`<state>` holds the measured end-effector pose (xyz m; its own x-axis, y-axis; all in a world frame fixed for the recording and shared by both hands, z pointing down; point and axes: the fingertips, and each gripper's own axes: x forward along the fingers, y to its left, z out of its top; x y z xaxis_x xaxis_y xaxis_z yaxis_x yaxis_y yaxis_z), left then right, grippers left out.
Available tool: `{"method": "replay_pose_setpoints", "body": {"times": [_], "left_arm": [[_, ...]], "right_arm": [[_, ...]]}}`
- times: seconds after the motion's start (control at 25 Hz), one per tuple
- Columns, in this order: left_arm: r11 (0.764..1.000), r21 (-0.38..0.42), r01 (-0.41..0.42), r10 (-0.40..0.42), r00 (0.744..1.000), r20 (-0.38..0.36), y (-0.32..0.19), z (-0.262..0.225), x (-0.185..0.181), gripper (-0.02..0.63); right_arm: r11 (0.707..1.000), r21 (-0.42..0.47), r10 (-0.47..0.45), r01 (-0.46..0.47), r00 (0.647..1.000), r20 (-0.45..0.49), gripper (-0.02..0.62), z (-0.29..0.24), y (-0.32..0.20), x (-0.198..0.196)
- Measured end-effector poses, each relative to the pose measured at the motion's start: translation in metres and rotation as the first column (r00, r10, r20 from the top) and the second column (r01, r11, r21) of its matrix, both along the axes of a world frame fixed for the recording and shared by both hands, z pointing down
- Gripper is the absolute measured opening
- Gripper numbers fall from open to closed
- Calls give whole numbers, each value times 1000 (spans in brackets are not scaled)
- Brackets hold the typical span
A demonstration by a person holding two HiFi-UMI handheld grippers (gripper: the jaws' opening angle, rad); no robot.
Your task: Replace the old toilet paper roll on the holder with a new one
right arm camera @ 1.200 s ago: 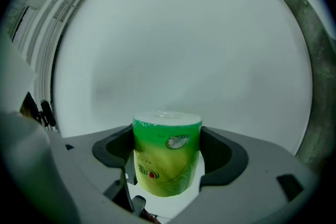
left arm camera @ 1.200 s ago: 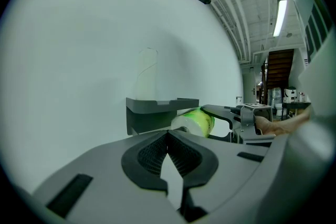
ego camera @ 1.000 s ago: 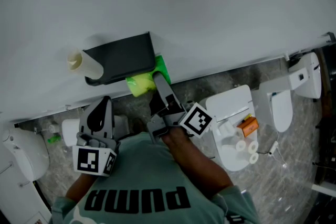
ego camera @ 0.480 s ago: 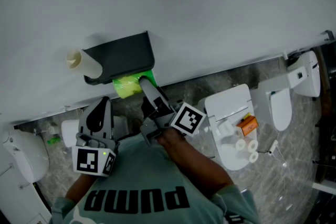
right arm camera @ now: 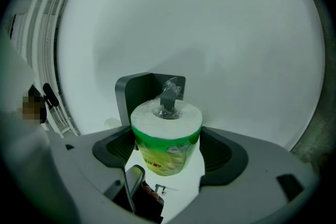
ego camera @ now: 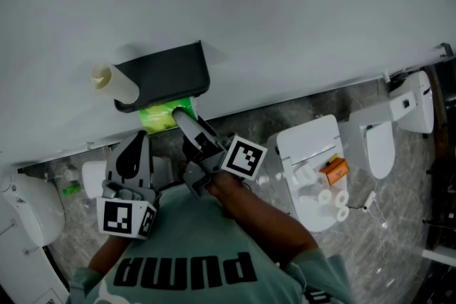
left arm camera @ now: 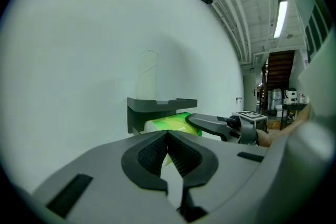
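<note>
**Q:** Condition of the right gripper (right arm camera: pixel 167 150)?

**A:** Jaws spread to the width of the new toilet paper roll (right arm camera: pixel 167 128) and clamped on its green wrapper from both sides. The roll sits just under the shelf of the dark grey holder (ego camera: pixel 167 73) on the wall (ego camera: pixel 299 11). Its core lines up with the holder's peg (right arm camera: pixel 168 96). Whether the peg has entered the core cannot be determined.

**Q:** Left gripper (left arm camera: pixel 168 153)?

**A:** Jaws together, nothing between them. It is held below the holder, to its left.

**Q:** Old roll?

**A:** A bare cardboard tube (ego camera: pixel 112 82) stands upright on the holder's top, at its left end.
</note>
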<state>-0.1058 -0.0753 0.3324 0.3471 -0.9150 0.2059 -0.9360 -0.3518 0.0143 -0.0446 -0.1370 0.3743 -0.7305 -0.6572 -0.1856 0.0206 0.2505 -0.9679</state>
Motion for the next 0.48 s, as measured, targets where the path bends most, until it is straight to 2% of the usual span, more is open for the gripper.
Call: {"method": "replay_pose_setpoints", "body": {"times": [0.48], "left_arm": [[1000,-2,2,-2,1000,12,0,1,11,3]], "right_arm": [[996,3,-92,92,996,-16,393,7,6,3]]}}
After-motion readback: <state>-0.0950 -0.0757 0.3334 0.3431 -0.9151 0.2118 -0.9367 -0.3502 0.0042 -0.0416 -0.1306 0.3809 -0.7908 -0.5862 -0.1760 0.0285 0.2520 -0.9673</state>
